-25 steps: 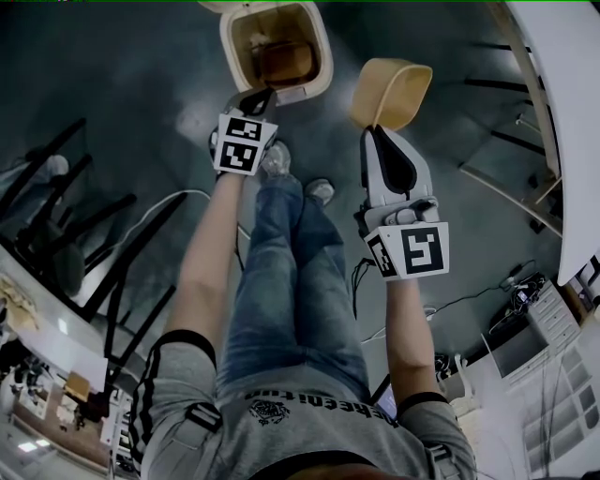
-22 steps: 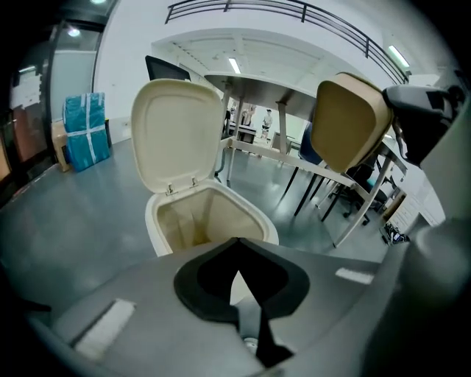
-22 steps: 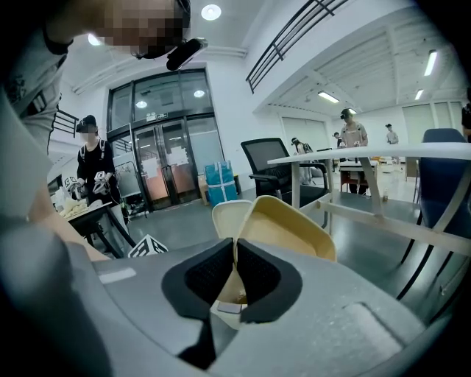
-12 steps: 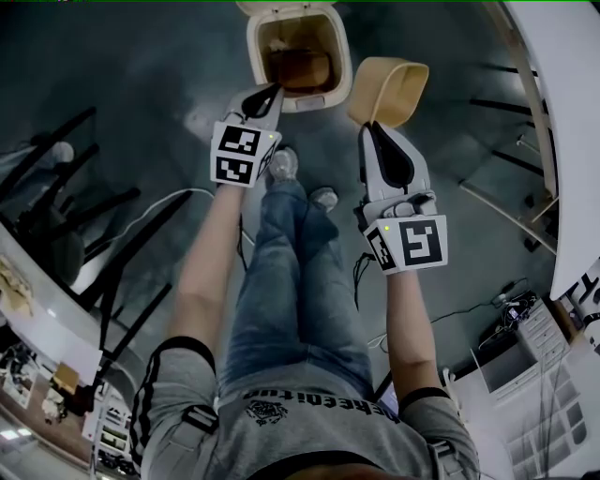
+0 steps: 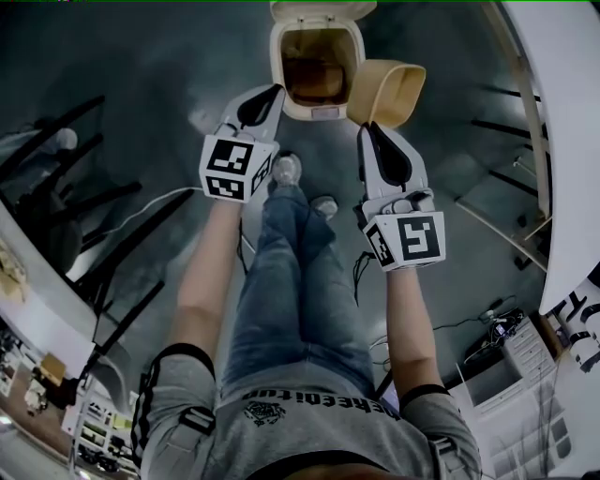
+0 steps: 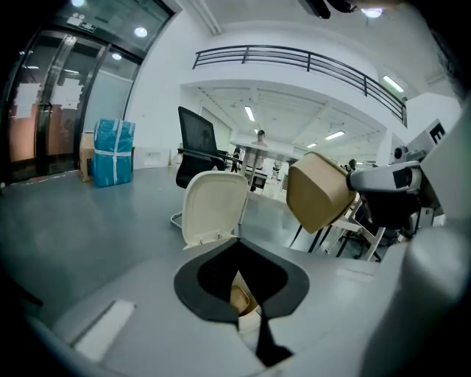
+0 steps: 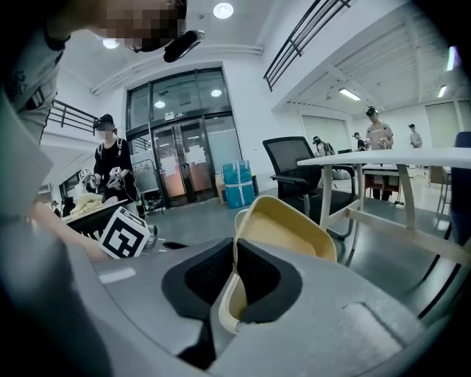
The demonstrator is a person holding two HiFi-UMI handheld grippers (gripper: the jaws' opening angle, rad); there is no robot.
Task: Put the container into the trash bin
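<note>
Right gripper (image 5: 368, 127) pinching rim of tan container (image 5: 389, 89). Container held in air, tilted, just beside right rim of open trash bin (image 5: 323, 113), lid (image 5: 323, 9) up. Left gripper (image 5: 270, 92) jaws pressed together, empty, near bin's front-left edge.

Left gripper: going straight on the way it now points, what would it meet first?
Probably the open cream plastic trash bin, near its rim; the left gripper aims there, depth unclear.

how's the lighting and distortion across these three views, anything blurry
Head view: dim, dark floor, white table edge bowed by the lens. Left gripper view: strong fisheye, black corners, railing curved. Right gripper view: bright ceiling lamps, container sharp between the jaws.
</note>
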